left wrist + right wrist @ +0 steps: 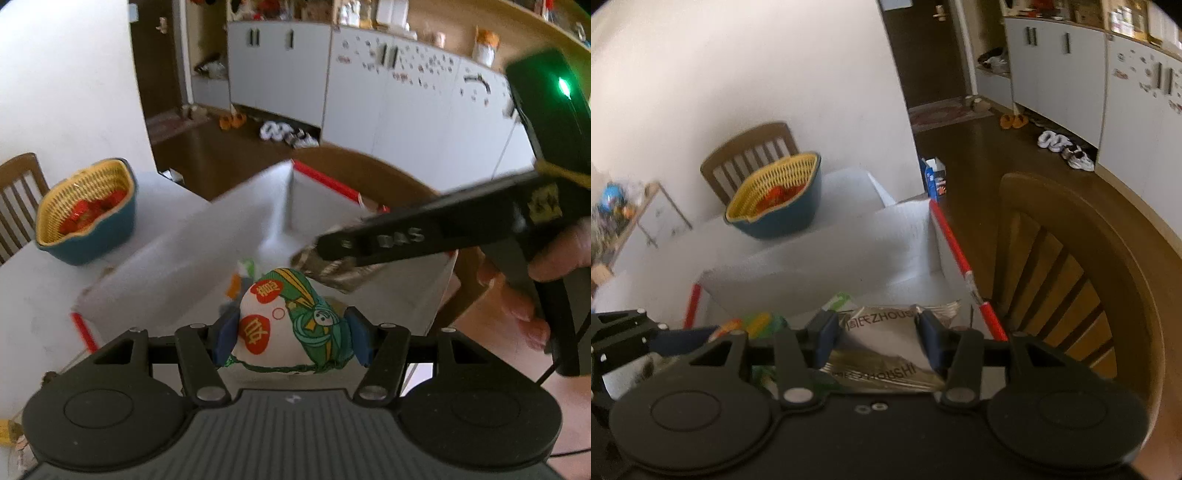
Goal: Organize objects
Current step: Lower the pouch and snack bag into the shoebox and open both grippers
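In the left wrist view, the left hand-held gripper (293, 334) is seen pinching a white snack pouch (291, 321) printed in green and orange, low in the middle of the frame; the pouch's underside is hidden by the gripper body. It is held over a white box with red-edged flaps (207, 240), whose walls are blurred. Small colourful items (236, 284) inside the box are partly covered by the pouch and cannot be identified. The right hand-held gripper (321, 258) enters from the right of the frame, clamped on a silver foil packet (332, 275) whose print is smeared; part of a hand (554, 254) on its handle is cut off at the right edge.

In the right wrist view, the foil packet (882, 347) is pinched between the blue pads (823, 338), its lower edge hidden behind the gripper. A blue bowl with a yellow strainer (92, 218) stands on the desk (33, 295) at the left of the left wrist view; its red contents are too blurred to name.
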Demonstrator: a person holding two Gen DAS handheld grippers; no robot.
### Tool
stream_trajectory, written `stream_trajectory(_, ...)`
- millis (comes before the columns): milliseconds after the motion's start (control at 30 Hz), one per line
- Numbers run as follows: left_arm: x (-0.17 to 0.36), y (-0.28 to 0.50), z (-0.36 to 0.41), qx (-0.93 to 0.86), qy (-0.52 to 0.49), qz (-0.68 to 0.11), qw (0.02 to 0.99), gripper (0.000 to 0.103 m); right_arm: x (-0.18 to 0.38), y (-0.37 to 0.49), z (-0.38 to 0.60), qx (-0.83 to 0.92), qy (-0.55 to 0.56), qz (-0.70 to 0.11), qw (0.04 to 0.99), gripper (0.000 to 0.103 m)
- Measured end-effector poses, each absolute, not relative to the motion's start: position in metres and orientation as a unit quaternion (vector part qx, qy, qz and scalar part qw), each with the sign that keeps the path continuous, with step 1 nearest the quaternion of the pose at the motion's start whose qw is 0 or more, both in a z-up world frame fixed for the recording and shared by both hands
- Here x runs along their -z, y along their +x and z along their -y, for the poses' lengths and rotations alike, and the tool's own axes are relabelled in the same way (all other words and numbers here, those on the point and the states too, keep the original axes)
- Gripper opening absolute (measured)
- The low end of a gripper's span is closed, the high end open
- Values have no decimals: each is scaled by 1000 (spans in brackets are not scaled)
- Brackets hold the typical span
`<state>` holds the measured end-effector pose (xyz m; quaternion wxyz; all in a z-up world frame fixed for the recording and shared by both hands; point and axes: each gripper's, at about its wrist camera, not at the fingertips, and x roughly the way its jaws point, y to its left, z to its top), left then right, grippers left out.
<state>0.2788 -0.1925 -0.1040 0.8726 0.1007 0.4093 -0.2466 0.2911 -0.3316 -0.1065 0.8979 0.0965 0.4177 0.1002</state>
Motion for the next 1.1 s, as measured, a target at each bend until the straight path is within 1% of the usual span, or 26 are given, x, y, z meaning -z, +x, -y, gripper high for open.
stream_trajectory(200,127,291,206,241,110,-437,860,61,126,305,321,-106,60,-443,888,47)
stream_trajectory(533,151,308,204,227,111,-481,839,62,146,317,312,-109,38,-456,883,47)
stream_trajectory(700,162,314,196,213,95,-507,830,62,155,318,306,-115,31,-476,871,47)
stream_trajectory(800,164,316,193,211,85,-517,825,62,155,319,308,-113,36,-480,869,48)
stream_trajectory(933,165,317,196,211,89,-520,823,66,153,319,310,-116,43,-482,867,49)
stream_trajectory(1100,162,314,195,207,79,-518,826,69,149,315,314,-117,42,-476,870,55)
